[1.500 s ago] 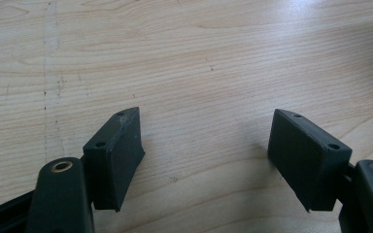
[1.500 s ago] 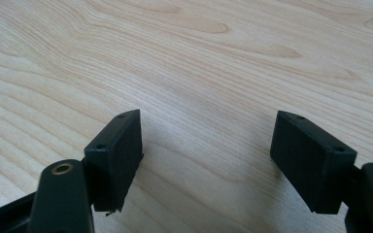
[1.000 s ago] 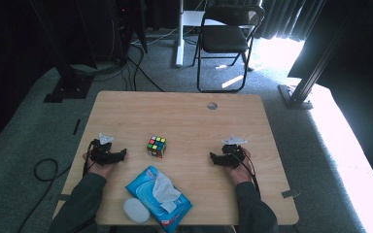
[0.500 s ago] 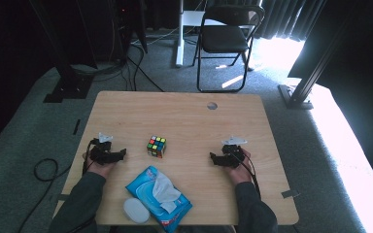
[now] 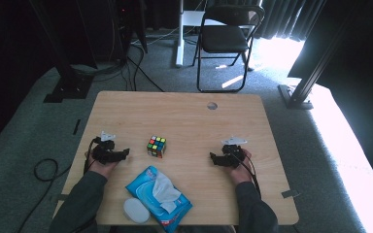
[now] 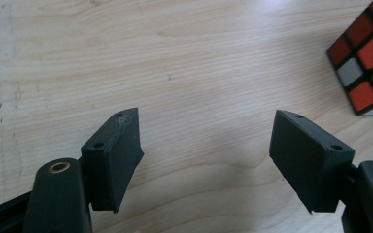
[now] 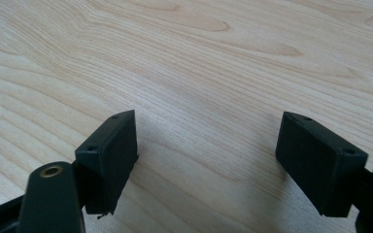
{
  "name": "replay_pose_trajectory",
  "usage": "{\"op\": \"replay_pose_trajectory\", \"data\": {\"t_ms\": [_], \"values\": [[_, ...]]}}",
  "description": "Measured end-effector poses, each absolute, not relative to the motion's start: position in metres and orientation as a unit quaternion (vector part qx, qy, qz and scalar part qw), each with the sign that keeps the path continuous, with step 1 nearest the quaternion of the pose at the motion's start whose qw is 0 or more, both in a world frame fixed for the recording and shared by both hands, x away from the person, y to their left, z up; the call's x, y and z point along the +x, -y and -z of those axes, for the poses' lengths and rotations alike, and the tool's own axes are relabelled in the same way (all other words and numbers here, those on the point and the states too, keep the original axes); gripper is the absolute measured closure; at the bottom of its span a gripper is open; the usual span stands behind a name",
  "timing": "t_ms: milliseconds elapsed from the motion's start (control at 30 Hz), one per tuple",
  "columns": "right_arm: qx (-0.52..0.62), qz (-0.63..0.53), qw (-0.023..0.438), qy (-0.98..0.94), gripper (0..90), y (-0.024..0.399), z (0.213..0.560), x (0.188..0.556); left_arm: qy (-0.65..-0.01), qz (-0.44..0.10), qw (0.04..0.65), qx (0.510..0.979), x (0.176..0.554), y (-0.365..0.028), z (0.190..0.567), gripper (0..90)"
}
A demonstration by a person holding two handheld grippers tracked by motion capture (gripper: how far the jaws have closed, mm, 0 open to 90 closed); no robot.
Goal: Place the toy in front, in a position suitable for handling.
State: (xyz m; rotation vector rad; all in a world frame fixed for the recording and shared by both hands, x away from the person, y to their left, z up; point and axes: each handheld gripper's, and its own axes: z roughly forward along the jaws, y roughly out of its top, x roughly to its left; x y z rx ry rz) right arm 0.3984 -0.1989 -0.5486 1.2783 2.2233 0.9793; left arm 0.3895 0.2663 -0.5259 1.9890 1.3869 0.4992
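Starting posture. I hold the left gripper (image 5: 124,154) and right gripper (image 5: 214,158) low over the wooden table (image 5: 184,114), each with jaws spread wide and nothing between them. The Rubik's cube (image 5: 156,146) sits between the two, nearer the left; in the left gripper view its corner (image 6: 369,58) lies ahead and to the side. I judge the approach not yet begun: next, the left gripper must swing toward the cube and straddle it. A blue wet-wipe pack (image 5: 159,198) and white lid (image 5: 135,210) lie near the front edge, clear of the path.
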Motion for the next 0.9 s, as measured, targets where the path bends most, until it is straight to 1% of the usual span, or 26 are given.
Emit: {"op": "replay_pose_trajectory", "data": {"t_ms": [133, 533, 900], "values": [[0.459, -0.348, 0.198, -0.793, 20.8, 0.199, 0.549, 0.399, -0.521, -0.193, 0.331, 0.763, 0.388, -0.263, 0.523, 27.2], [0.460, -0.348, 0.198, -0.792, 21.2, 0.199, 0.549, 0.399, -0.502, -0.190, 0.346, 0.770, 0.385, -0.250, 0.508, 27.2], [0.461, -0.348, 0.198, -0.792, 21.1, 0.199, 0.549, 0.399, -0.471, -0.187, 0.366, 0.780, 0.384, -0.238, 0.494, 27.1]]}}
